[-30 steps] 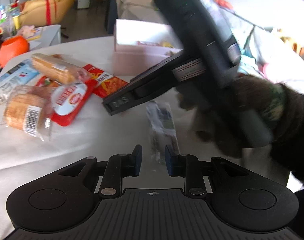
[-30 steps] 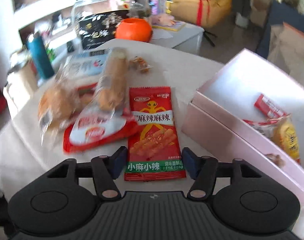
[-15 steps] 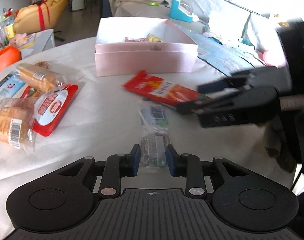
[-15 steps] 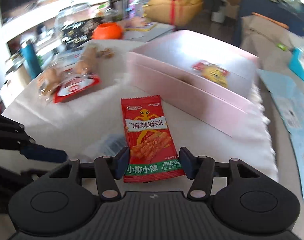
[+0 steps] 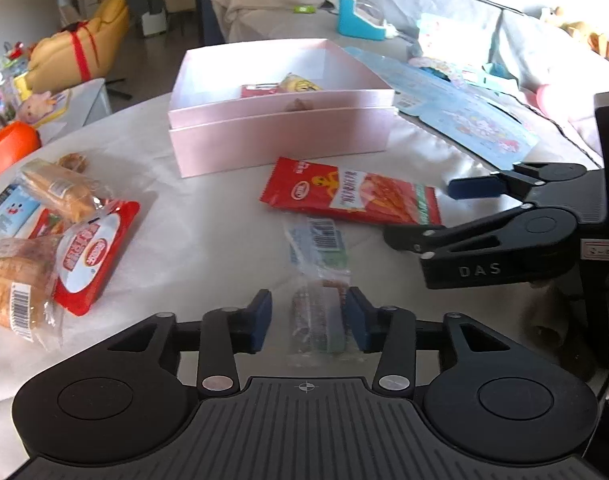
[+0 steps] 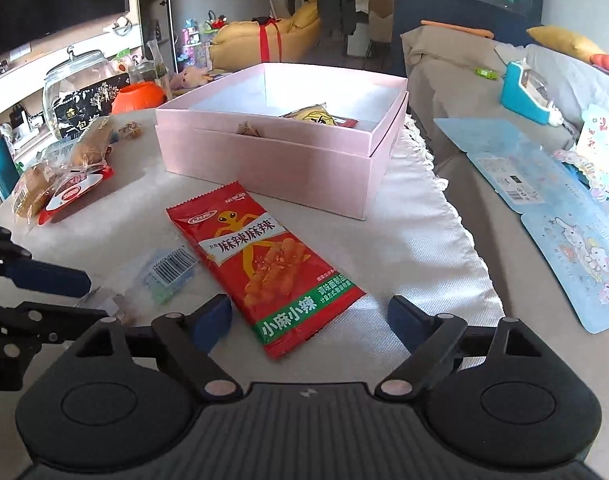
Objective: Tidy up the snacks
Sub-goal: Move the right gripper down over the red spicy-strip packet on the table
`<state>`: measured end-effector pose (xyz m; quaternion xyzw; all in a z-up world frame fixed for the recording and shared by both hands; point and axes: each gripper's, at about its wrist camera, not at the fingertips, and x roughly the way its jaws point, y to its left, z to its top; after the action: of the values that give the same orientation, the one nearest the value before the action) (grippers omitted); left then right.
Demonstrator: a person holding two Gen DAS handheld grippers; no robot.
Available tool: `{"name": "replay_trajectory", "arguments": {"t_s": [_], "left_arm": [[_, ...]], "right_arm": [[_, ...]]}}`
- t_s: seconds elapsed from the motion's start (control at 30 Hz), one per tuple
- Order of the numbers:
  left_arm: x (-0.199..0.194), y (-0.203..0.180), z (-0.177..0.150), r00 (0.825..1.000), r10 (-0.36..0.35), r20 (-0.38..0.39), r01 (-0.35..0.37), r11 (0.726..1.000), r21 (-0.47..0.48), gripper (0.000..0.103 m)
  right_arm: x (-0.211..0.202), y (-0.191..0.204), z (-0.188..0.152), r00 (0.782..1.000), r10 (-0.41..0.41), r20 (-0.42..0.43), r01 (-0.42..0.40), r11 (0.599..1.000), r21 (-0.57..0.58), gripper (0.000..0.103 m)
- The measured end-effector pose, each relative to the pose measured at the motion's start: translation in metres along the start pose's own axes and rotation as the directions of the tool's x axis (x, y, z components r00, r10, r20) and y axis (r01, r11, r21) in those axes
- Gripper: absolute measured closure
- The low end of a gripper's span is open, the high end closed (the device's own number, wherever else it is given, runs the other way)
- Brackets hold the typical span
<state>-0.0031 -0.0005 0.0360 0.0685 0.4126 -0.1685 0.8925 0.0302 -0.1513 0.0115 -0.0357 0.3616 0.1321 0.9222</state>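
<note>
A: Red foil: the chilli-strip packet (image 6: 264, 270) lies flat at centre frame of the right wrist view, its green end between the right tongs (image 6: 309, 320), which stand wide and touch nothing. Half a second ago they were narrower about that end.

B: And the left tongs (image 5: 306, 320)?

A: Low, bottom centre of their own view, blue pads (image 5: 261, 318) parted either side of a clear-wrapped bar (image 5: 318, 284). The right pad sits at the wrapper's edge, the left stands off it. No grip; earlier the gap was tighter.

B: Surface?

A: White cloth-covered desk (image 5: 208, 216). Pink box (image 5: 280, 128) at upper centre, open, a yellow packet (image 5: 300, 83) and a red one (image 5: 258, 90) inside. Bread rolls and a red-and-white pack (image 5: 92, 254) heaped at the left edge.

B: Room?

A: Grey-covered sofa (image 6: 456, 80) at right with a blue cartoon sheet (image 6: 564, 236) on it; glass jar (image 6: 78, 84) and orange pot (image 6: 138, 98) upper left.
</note>
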Motion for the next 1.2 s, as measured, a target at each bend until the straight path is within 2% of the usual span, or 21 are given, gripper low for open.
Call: {"name": "replay_trajectory", "arguments": {"t_s": [0.1, 0.13, 0.23, 0.3, 0.37, 0.43, 0.67, 0.8, 1.2], "left_arm": [[-0.002, 0.004, -0.001, 0.999, 0.052, 0.009, -0.052, 0.999, 0.002, 0.039], [-0.002, 0.007, -0.001, 0.998, 0.056, 0.007, -0.056, 0.998, -0.01, 0.039], [-0.001, 0.008, 0.0, 1.0, 0.021, -0.002, -0.021, 0.999, -0.024, 0.039], [0.004, 0.004, -0.001, 0.998, -0.037, -0.041, 0.036, 0.999, -0.023, 0.04], [0.006, -0.006, -0.004, 0.999, -0.012, -0.032, 0.013, 0.999, 0.029, 0.038], [0.007, -0.006, -0.003, 0.999, -0.013, -0.03, 0.014, 1.0, 0.027, 0.038], [0.006, 0.0, -0.003, 1.0, -0.013, -0.019, 0.013, 1.0, -0.008, 0.045], [0.006, 0.003, -0.003, 1.0, 0.001, -0.012, -0.001, 1.0, -0.022, 0.056], [0.003, 0.011, -0.005, 1.0, -0.012, -0.007, 0.011, 0.998, -0.058, 0.058]], "right_arm": [[-0.001, -0.001, -0.001, 1.0, 0.0, 0.001, 0.0, 1.0, 0.004, 0.016], [-0.001, -0.001, -0.001, 1.0, -0.003, 0.001, 0.003, 1.0, 0.004, 0.016], [-0.001, 0.0, 0.0, 1.0, -0.007, 0.0, 0.007, 1.0, 0.006, 0.014], [0.0, 0.0, 0.0, 1.0, -0.009, -0.001, 0.009, 1.0, 0.008, 0.013], [0.0, 0.0, 0.0, 1.0, -0.012, -0.002, 0.012, 1.0, 0.009, 0.013], [0.0, 0.0, 0.0, 1.0, -0.015, -0.003, 0.015, 1.0, 0.011, 0.012], [0.001, -0.001, 0.0, 1.0, -0.017, -0.005, 0.017, 1.0, 0.014, 0.011], [0.001, -0.001, 0.0, 1.0, -0.017, -0.005, 0.017, 1.0, 0.015, 0.01], [0.002, -0.001, 0.0, 1.0, -0.017, -0.009, 0.017, 1.0, 0.014, 0.009]]}}
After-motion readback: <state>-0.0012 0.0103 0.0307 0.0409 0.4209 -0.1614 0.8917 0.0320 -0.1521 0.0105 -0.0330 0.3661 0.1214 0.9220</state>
